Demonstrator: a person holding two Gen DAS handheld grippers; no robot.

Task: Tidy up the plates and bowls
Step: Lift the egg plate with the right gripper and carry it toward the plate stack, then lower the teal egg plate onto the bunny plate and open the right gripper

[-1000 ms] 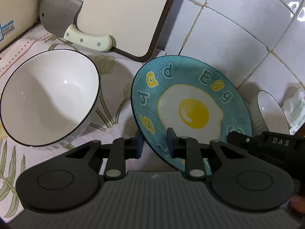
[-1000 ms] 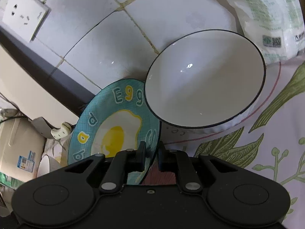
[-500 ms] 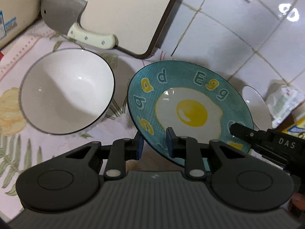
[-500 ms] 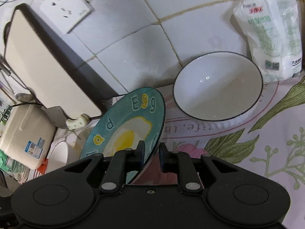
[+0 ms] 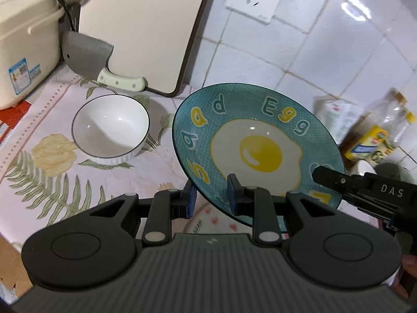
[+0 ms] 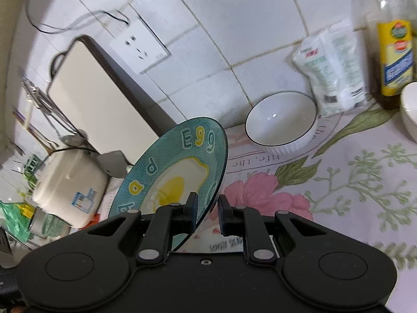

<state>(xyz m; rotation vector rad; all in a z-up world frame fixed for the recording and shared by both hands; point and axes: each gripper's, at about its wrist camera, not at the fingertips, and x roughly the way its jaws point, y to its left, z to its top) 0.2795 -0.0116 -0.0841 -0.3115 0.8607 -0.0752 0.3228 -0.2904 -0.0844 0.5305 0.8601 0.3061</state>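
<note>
A teal egg-print plate (image 5: 258, 146) is held tilted in the air by both grippers. My left gripper (image 5: 210, 198) is shut on its near rim. My right gripper (image 6: 206, 210) is shut on its right rim, and its black body shows in the left wrist view (image 5: 365, 193). The plate also shows edge-on in the right wrist view (image 6: 177, 172). One white bowl with a dark rim (image 5: 110, 127) sits on the floral cloth to the left. A second white bowl (image 6: 281, 120) sits by the tiled wall to the right.
A cutting board (image 5: 140, 26) leans on the wall with a cleaver (image 5: 88, 54) in front. A cream appliance (image 5: 23, 54) stands far left. A white bag (image 6: 331, 65), a yellow-label bottle (image 6: 396, 54) and another white dish (image 6: 410, 109) stand at the right.
Both grippers have lifted the plate up and back from the counter. The two bowls now look smaller and farther away, and more wall shows.
</note>
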